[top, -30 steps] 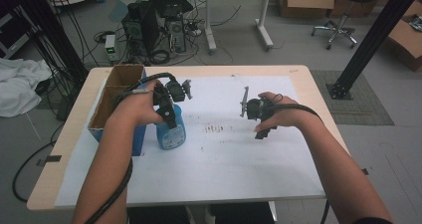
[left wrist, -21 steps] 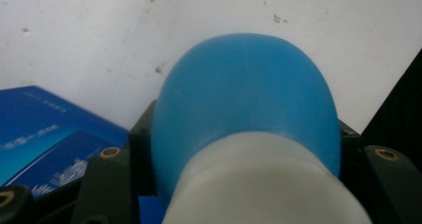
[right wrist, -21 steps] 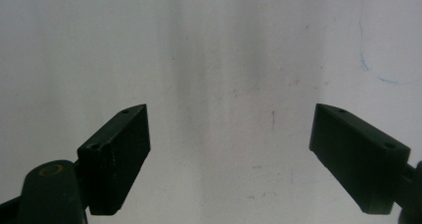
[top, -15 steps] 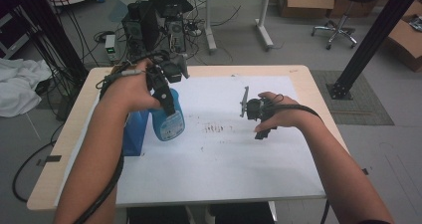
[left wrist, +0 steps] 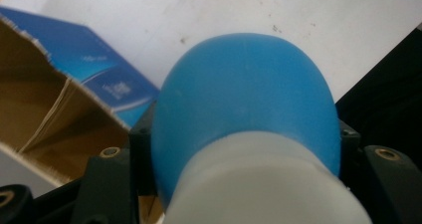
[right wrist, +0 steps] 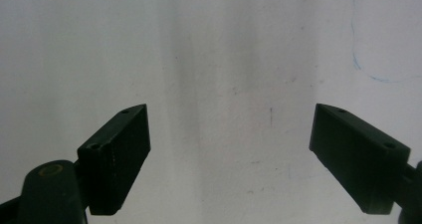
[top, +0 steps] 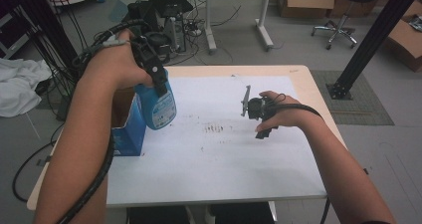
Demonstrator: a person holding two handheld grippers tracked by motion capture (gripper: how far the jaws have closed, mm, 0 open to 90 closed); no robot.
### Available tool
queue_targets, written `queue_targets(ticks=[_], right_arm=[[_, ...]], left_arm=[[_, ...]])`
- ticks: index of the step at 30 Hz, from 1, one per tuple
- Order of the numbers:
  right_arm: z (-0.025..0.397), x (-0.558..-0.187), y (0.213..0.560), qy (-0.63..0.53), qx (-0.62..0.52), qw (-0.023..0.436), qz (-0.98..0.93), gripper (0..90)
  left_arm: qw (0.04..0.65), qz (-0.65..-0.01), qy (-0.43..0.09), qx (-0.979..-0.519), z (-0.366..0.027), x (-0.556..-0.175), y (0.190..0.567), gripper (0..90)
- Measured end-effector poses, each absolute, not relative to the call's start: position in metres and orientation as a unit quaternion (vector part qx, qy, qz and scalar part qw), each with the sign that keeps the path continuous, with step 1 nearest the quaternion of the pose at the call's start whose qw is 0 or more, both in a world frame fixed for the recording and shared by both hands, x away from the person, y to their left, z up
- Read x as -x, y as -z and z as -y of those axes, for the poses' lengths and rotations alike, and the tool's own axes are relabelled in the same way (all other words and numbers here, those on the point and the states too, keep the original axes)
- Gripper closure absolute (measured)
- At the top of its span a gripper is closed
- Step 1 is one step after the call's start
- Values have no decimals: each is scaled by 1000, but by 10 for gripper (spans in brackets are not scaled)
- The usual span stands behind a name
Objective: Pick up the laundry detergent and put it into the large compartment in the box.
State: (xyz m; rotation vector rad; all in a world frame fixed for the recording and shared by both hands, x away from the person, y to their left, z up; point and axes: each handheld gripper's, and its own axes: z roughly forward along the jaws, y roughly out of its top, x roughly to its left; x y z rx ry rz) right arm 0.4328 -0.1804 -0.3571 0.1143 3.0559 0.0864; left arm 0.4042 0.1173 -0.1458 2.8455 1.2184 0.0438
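A blue spray bottle (top: 160,108) with a white label hangs in the air beside the blue cardboard box (top: 130,130), near the table's left side. My left gripper (top: 153,70) is shut on its upper part, from above. In the left gripper view the bottle's blue body (left wrist: 244,79) bulges between the jaws, and the box (left wrist: 94,79) lies open below it. My right gripper (top: 247,100) hovers over the middle of the white sheet (top: 224,159). It stands open (right wrist: 229,149) with nothing between its jaws.
Dark specks (top: 214,128) mark the sheet's centre, between the two grippers. The box's brown inside (left wrist: 45,109) is open at the top. Beyond the table's far edge are cables, equipment, a desk leg and a black post (top: 368,40).
The left gripper has lifted the bottle off the table, up and back toward the far left. The right gripper has stayed in place.
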Motion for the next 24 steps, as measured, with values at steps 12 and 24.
queue_targets(ticks=[12, 24], right_arm=[[179, -432, 357, -30, -35, 40, -998, 166], [176, -429, 354, -30, -30, 43, -998, 166]], left_arm=[[33, -485, -13, -874, -140, -401, 105, 384], [40, -581, -32, -812, -180, -397, 87, 384]])
